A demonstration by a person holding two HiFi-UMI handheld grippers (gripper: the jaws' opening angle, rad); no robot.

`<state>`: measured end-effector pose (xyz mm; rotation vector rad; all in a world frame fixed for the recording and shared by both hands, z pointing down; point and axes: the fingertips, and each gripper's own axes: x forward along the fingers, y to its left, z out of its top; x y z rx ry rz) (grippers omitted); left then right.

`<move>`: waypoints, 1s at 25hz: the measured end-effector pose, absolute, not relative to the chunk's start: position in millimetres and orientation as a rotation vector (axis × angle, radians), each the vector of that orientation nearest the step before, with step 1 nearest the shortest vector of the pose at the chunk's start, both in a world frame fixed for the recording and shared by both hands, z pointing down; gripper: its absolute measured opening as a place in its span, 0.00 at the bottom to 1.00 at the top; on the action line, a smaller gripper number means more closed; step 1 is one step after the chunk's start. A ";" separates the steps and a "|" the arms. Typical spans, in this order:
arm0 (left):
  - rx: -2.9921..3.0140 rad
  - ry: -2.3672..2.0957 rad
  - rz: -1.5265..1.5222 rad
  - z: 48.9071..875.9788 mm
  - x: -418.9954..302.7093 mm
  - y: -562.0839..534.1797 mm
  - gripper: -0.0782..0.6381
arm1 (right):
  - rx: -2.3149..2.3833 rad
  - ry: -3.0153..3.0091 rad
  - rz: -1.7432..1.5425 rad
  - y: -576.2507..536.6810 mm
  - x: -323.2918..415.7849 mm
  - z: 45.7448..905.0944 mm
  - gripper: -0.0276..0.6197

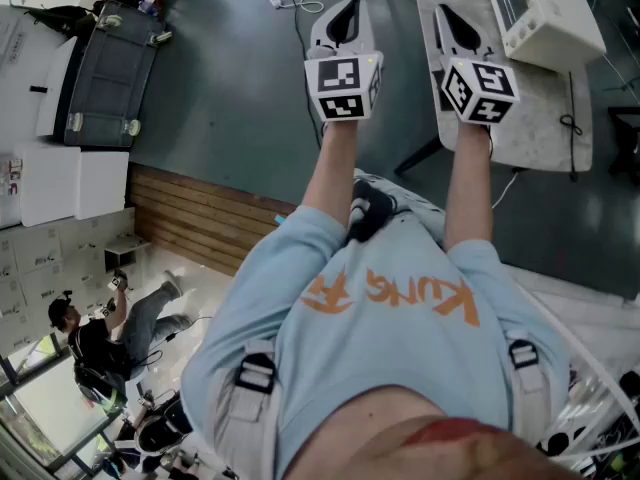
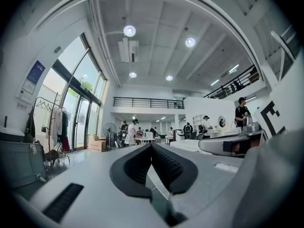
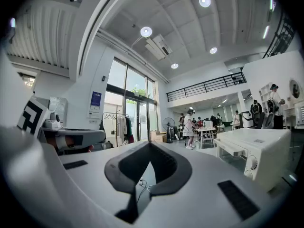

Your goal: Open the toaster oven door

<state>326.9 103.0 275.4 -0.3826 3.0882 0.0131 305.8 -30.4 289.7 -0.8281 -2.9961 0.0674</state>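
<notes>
The white toaster oven (image 1: 550, 13) stands on a pale table (image 1: 540, 118) at the top right of the head view, its door up. In the right gripper view the toaster oven (image 3: 256, 151) sits low at the right, handle bar and a knob facing me. My left gripper (image 1: 345, 13) hangs over the grey floor left of the table, jaws shut on nothing. My right gripper (image 1: 452, 18) is held over the table's left end, short of the oven, also shut and empty. The left gripper (image 2: 152, 146) and right gripper (image 3: 149, 144) show closed pads in their own views.
A power cable (image 1: 295, 3) runs across the floor ahead of the left gripper. A dark wheeled case (image 1: 110, 73) and white boxes (image 1: 60, 183) lie far left. A person (image 1: 100, 338) sits at the lower left. Several people work at tables (image 3: 204, 132) in the background.
</notes>
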 end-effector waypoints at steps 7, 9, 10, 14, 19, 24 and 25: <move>-0.392 3.076 0.013 271.8 315.5 93.5 0.11 | -0.848 -3.002 0.042 -38.0 292.2 285.0 0.04; -0.390 3.073 0.014 269.9 311.8 94.0 0.11 | -0.786 -3.012 0.071 -45.0 283.9 284.3 0.04; -0.385 3.069 0.014 268.0 309.9 95.6 0.11 | -0.759 -3.017 0.087 -47.5 279.4 283.3 0.04; -0.364 3.059 0.008 262.3 301.9 105.2 0.11 | -0.757 -3.021 0.088 -45.8 265.4 279.3 0.04; -0.319 3.047 0.012 256.2 292.0 127.2 0.11 | -0.812 -3.026 0.090 -28.2 253.2 271.5 0.04; -0.308 3.024 0.005 247.7 274.0 144.0 0.11 | -0.829 -3.066 0.098 -22.8 236.9 256.2 0.04; -0.311 3.017 0.002 247.1 266.3 145.3 0.11 | -0.828 -3.077 0.092 -23.7 230.0 254.2 0.04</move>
